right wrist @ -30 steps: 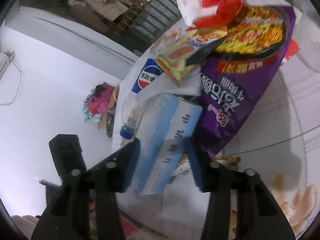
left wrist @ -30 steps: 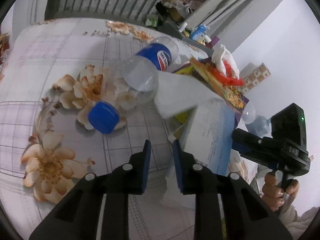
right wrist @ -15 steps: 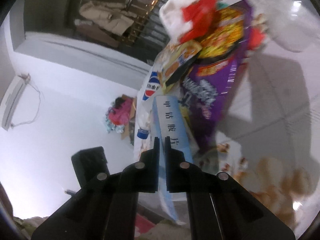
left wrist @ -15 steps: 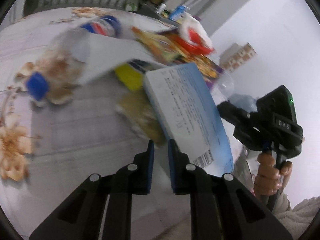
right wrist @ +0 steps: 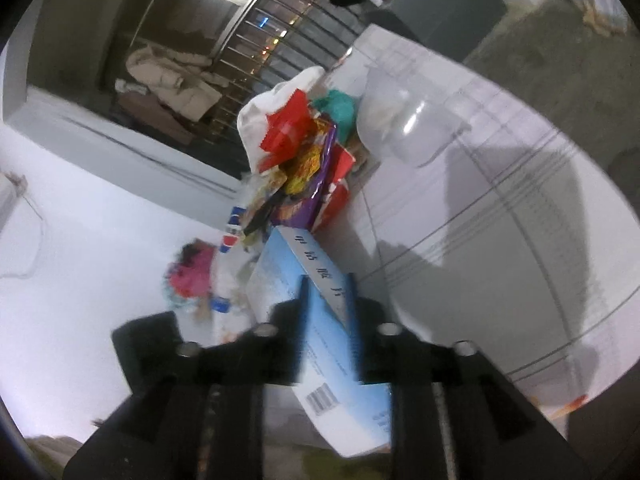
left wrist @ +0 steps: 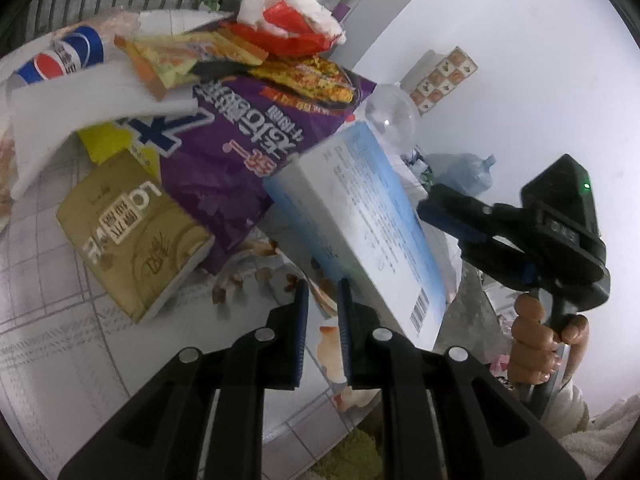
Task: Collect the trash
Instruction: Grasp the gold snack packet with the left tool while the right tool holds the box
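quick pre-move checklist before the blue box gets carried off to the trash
1. Right gripper shut on the blue box: ok.
2. Box lifted off the table: ok, it hangs tilted past the edge.
3. Grip depth: cannot tell, motion blur.
4. Left gripper carrying nothing: ok, nearly shut with nothing between its fingers.
5. Purple noodle bag free of the box: cannot tell, they overlap in the left view.
6. Trash bin located: not ok, none in view.
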`<state>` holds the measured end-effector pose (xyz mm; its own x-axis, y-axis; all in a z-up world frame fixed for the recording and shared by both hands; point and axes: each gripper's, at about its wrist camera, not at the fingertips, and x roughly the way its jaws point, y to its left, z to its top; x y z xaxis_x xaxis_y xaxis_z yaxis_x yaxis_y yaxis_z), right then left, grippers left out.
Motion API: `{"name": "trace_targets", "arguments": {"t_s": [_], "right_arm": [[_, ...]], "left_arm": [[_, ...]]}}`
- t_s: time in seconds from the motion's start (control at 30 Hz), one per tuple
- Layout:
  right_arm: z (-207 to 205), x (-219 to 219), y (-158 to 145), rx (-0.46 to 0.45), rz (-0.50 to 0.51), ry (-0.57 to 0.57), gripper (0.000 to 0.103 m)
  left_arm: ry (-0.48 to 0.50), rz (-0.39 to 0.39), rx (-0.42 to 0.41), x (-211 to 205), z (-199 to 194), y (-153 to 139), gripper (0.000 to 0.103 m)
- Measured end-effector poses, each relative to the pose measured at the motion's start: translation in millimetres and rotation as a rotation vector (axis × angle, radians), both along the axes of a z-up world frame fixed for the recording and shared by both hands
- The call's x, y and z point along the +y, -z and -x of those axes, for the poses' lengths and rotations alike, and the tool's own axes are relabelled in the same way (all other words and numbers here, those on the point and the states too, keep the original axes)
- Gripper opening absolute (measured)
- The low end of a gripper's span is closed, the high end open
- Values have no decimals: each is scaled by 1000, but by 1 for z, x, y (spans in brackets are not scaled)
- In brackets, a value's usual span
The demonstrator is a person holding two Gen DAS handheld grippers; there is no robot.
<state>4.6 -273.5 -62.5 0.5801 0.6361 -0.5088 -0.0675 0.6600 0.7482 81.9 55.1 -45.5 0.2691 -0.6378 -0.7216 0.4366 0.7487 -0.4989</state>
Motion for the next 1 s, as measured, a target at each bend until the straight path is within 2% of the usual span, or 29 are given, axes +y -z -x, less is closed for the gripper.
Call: {"name": "trace_targets", "arguments": {"t_s": [0.07,0.17,0.33,0.43,0.5,0.53,0.57,0.6,0.67,0.73,0.87,1.0], "right_arm": [[9,2,-10,-45,89,-15,46],[17,28,-20,-104,230,-70,61],[22,65,-21,-147,426,-192,75],[18,91,-13,-152,530,-234,79],[16,98,-9,-142,584,-243,79],[16,100,-8,-139,604,-246,79],[16,102,-8,-138,615,-248,79],[16,101,-7,-137,624,-248,79],[16,103,-8,-133,626,-244,80],[18,99,-8,-122,617,-236,80],[17,94,-5,-98,606,-223,80],[18,92,-2,-85,592,-228,80]], "left_arm": [[-28,-4,-29,8,1,-6,15],[-81,-21,-64,25,3,-13,15],[-167,-94,-98,49,0,-18,15],[-208,-121,-93,59,-5,-18,30],[-235,-137,-94,62,-12,-19,50],[-250,-148,-101,63,-14,-20,55],[-263,-163,-107,62,-17,-22,66],[-280,-180,-111,64,-18,-22,73],[-322,-211,-110,64,-26,-19,77],[-363,-230,-83,66,-35,-13,78],[-412,-199,-9,67,-50,0,78],[-425,-215,-38,60,-54,3,78]]}}
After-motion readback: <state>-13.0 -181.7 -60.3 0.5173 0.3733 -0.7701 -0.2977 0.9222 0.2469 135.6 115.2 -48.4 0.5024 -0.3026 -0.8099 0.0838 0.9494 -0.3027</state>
